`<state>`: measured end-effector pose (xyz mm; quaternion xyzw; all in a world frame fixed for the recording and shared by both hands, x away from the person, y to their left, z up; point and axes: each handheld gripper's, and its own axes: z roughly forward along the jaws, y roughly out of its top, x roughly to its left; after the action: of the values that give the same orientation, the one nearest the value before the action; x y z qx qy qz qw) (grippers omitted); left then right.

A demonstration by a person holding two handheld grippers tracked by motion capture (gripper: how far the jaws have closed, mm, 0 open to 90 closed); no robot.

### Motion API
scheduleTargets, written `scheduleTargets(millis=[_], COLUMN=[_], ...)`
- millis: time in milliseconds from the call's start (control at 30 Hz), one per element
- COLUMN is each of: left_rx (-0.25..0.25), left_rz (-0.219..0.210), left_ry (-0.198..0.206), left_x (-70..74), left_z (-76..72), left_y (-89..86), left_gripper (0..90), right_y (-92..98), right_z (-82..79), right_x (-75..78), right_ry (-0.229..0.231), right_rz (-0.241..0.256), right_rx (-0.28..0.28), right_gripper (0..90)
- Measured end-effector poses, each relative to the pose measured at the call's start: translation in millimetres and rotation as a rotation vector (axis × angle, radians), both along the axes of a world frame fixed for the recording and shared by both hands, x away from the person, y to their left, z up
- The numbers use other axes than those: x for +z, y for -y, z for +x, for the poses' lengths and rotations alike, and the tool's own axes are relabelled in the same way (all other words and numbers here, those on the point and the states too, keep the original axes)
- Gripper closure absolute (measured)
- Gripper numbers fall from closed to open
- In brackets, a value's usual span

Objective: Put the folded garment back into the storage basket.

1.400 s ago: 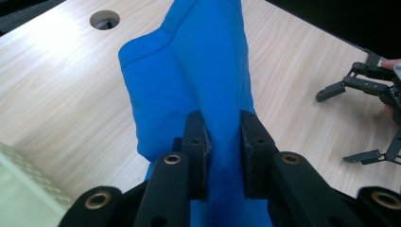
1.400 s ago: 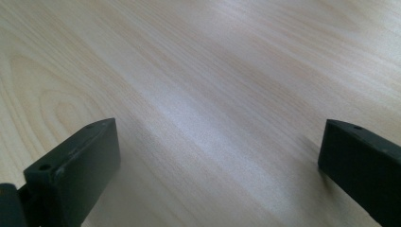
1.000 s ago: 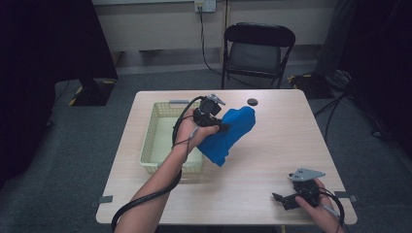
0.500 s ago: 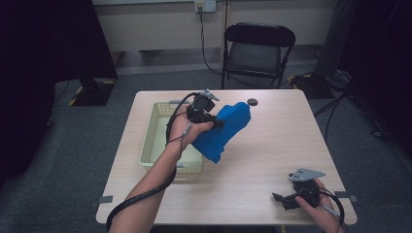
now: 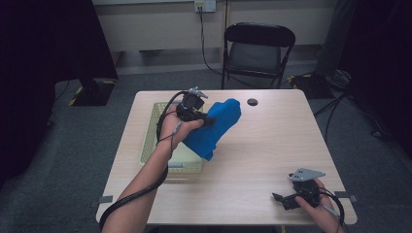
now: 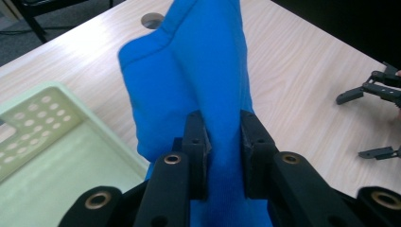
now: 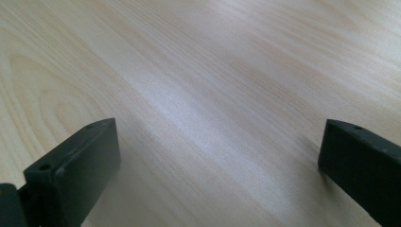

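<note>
Both tools were black, with brass-ringed pivot holes on the left tool (image 6: 222,137). A grey three-cornered plate topped the right tool (image 5: 286,199). Black cable trailed along the apparently sleeveless left forearm (image 5: 141,189).

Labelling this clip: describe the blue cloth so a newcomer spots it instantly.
On the light wooden table, look just right of the pale green basket. The blue cloth hangs there, pinched in the left gripper. It is the only bright blue, soft thing in the scene.

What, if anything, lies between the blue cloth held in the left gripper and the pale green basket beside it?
Nothing visible does. The left gripper is shut on the blue cloth, which hangs at the basket's right edge. The basket's inside looks bare, and the right gripper rests far off, open.
</note>
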<state>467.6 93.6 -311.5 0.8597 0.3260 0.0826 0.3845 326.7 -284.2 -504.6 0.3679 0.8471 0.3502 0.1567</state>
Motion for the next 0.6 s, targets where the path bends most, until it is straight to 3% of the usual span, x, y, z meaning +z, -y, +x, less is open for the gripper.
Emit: scheduleTargets(millis=[600], left_rx=[0.066], left_rz=[-0.022], left_ry=[0.012], left_x=[1.1], left_z=[6.1], left_y=[-29.9], left_gripper=[75.7], right_y=[0.0], right_z=[0.0], right_x=[0.0], right_ry=[0.000], right_rz=[0.000], right_rx=[0.000], right_gripper=[0.0])
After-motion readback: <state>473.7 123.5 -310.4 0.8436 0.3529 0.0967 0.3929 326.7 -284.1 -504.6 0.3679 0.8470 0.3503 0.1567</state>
